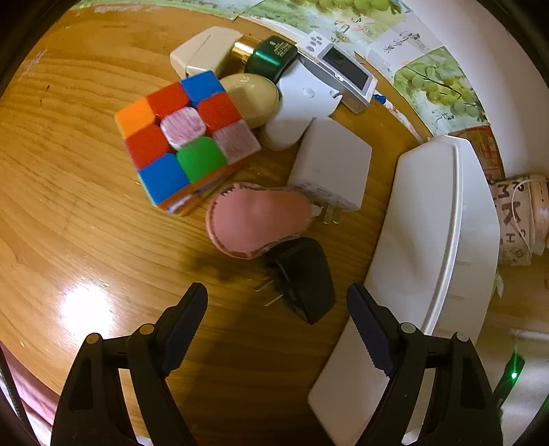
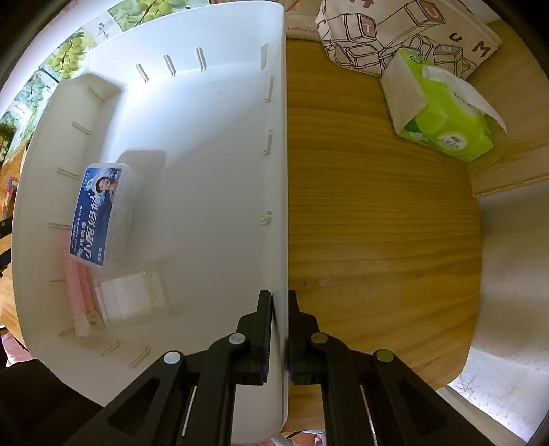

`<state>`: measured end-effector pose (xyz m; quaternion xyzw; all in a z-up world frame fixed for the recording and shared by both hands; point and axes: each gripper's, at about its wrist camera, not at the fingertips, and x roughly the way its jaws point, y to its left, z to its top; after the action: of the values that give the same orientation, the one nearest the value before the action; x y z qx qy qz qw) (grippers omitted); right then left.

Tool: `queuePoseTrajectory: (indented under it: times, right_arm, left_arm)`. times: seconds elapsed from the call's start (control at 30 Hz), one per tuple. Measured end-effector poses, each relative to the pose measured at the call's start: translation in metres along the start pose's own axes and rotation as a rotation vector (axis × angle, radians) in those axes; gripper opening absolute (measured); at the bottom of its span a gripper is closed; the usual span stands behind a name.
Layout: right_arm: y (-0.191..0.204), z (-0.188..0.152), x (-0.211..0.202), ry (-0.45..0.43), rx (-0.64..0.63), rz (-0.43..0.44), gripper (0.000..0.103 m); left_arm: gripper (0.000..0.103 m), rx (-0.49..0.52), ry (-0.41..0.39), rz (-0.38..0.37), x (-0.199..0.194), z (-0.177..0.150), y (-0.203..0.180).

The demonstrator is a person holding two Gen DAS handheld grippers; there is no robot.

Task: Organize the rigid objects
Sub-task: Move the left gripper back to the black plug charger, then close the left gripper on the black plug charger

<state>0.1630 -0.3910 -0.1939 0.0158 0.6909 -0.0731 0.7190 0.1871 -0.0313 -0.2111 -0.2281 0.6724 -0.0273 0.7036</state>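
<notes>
So far a blue-labelled box, a clear case and a pink item are sitting in the white bin | right gripper is clamping its wall | left gripper is hanging wide open, empty, with the black charger at its 12 o'clock | the cube and white adapter are waiting at 11 and 1.

On the wooden table a puzzle cube lies left of a cluster — chargers, cases and a timer behind and to its right. A small pouch lies in front of the cube, touching a wall plug on its right; a second plug adapter lies just in front of the pouch. The bin stands to the right. In the bin, along its left wall — a labelled box, with a clear case in front of it. Right of the bin, far back, lies a tissue pack before a printed bag.
</notes>
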Motion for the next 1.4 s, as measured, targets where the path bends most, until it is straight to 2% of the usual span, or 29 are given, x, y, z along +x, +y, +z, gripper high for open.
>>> queuePoseTrajectory:
  times: [0.53, 0.6, 1.0, 1.07, 1.23, 1.4]
  right_arm:
    - [0.0, -0.001, 0.0, 0.0, -0.005, 0.001, 0.007]
    - [0.001, -0.001, 0.0, 0.023, -0.037, 0.016, 0.007]
    - [0.002, -0.003, 0.002, 0.022, -0.036, 0.019, 0.007]
    - [0.002, -0.002, 0.001, 0.023, -0.036, 0.019, 0.007]
    - [0.003, -0.002, 0.0, 0.023, -0.036, 0.02, 0.007]
    - [0.004, -0.001, -0.001, 0.023, -0.039, 0.02, 0.007]
  left_arm:
    - [0.085, -0.152, 0.133, 0.059, 0.029, 0.017, -0.012]
    - [0.085, -0.16, 0.141, 0.07, 0.032, 0.018, -0.013]
    - [0.081, -0.166, 0.166, 0.142, 0.057, 0.034, -0.036]
    - [0.077, -0.163, 0.167, 0.165, 0.059, 0.037, -0.039]
    - [0.062, -0.163, 0.149, 0.182, 0.059, 0.042, -0.047]
    - [0.061, -0.145, 0.15, 0.179, 0.058, 0.042, -0.05]
